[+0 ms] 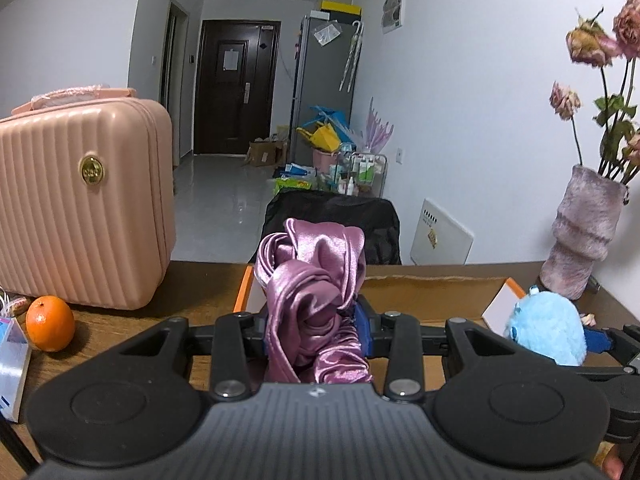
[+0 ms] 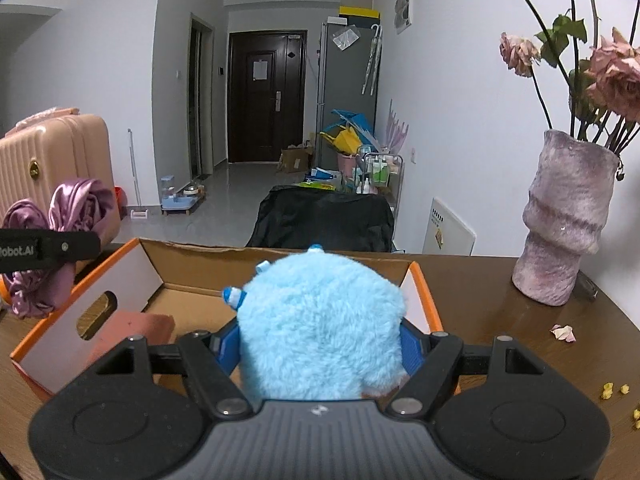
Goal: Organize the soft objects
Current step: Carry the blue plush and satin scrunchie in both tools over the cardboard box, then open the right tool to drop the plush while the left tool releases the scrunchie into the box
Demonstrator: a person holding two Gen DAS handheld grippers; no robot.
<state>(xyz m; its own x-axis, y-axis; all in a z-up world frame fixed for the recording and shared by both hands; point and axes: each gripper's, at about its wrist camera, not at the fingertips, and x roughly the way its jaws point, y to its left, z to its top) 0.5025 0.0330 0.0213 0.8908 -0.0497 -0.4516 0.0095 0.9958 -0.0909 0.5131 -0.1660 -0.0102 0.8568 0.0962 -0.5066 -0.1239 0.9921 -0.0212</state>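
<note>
My left gripper [image 1: 316,336] is shut on a bunched purple satin cloth [image 1: 312,288], held over the left end of an open cardboard box [image 1: 432,292] with orange edges. In the right wrist view the same cloth [image 2: 60,216] hangs at the far left beside the box [image 2: 132,280]. My right gripper [image 2: 320,344] is shut on a fluffy light-blue plush toy [image 2: 320,324], held above the box's opening. That toy [image 1: 544,328] also shows at the right in the left wrist view. A reddish-brown soft piece [image 2: 136,328] lies inside the box.
A pink ribbed suitcase [image 1: 80,204] stands on the wooden table [image 1: 200,292] at the left, with an orange [image 1: 50,329] in front of it. A fuzzy mauve vase [image 2: 568,216] with dried roses stands at the right. A black-covered chair [image 2: 324,216] sits beyond the table.
</note>
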